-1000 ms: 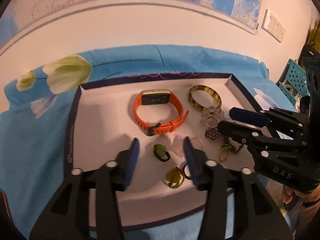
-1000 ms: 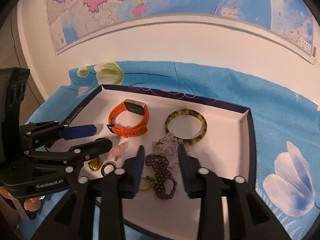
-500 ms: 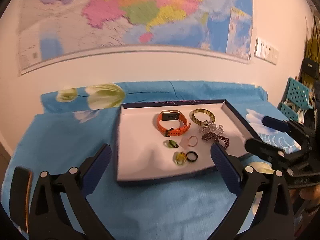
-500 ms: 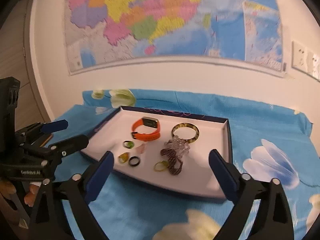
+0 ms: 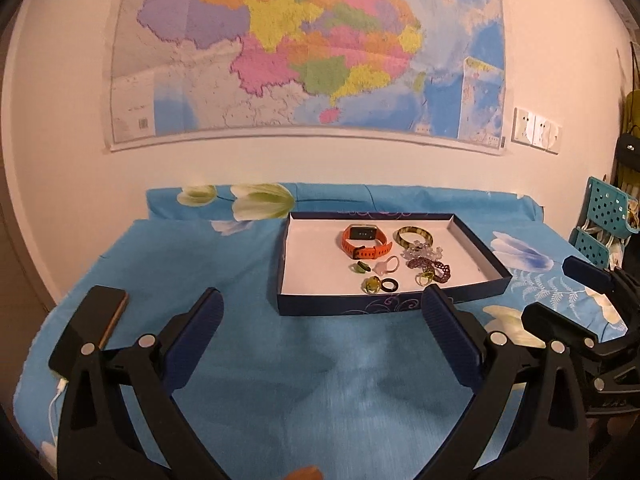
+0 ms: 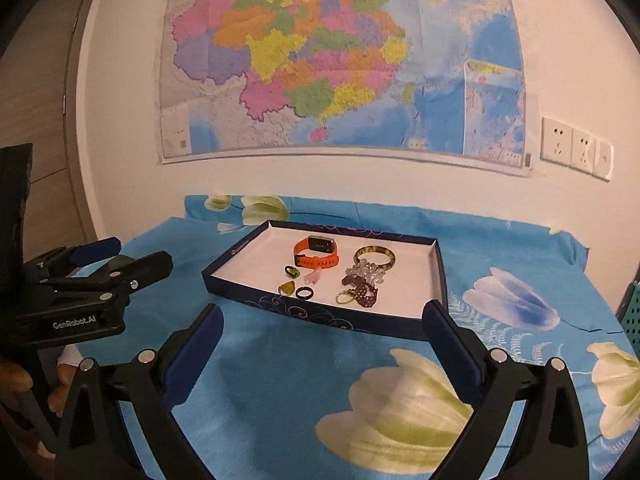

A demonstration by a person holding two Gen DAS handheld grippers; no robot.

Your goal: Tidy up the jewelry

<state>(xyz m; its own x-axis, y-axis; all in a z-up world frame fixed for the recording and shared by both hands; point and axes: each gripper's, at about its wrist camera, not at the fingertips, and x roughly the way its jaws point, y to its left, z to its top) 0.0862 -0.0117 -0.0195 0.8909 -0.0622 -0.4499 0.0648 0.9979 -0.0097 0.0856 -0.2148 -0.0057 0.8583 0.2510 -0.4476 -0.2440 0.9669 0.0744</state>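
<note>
Both claws hang low over the blue flowered cloth, pointing at the tray (image 5: 384, 304). The left claw (image 5: 320, 320) is spread wide and holds nothing. The right claw (image 6: 320, 326) is spread wide too, with nothing in it. In the tray, the orange watch (image 5: 365, 242) lies at 12 o'clock, the beads (image 5: 430, 266) at 3, maybe tangled

Both wrist views face the tray (image 5: 384, 306) from well back.
</note>
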